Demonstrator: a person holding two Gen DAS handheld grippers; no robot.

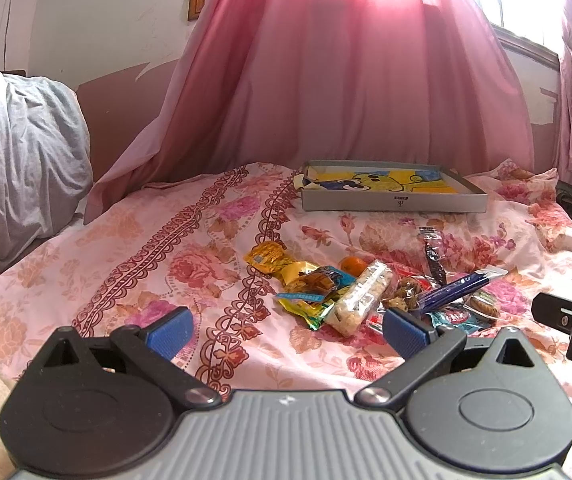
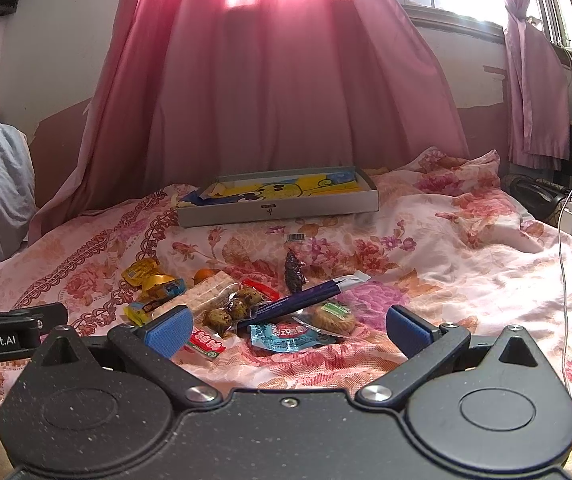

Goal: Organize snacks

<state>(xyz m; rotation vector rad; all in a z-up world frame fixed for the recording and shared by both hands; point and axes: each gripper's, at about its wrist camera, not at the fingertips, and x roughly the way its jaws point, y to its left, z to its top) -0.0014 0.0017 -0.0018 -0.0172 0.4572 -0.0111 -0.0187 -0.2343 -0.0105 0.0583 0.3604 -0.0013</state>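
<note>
Blue-padded and spread wide with nothing between them, the left gripper (image 1: 286,328) and right gripper (image 2: 286,328) are hovering before the snacks (image 2: 246,304) heaped on the floral bedspread (image 2: 465,260), seemingly about to start carrying them to the grey box (image 2: 278,210) beyond.

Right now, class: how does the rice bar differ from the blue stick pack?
The rice bar is pale, thick and clear-wrapped; the blue stick pack is dark and thin. The bar lies left in the pile; the stick lies across the other snacks, right of it. Both are long and lie on the bedspread.
</note>
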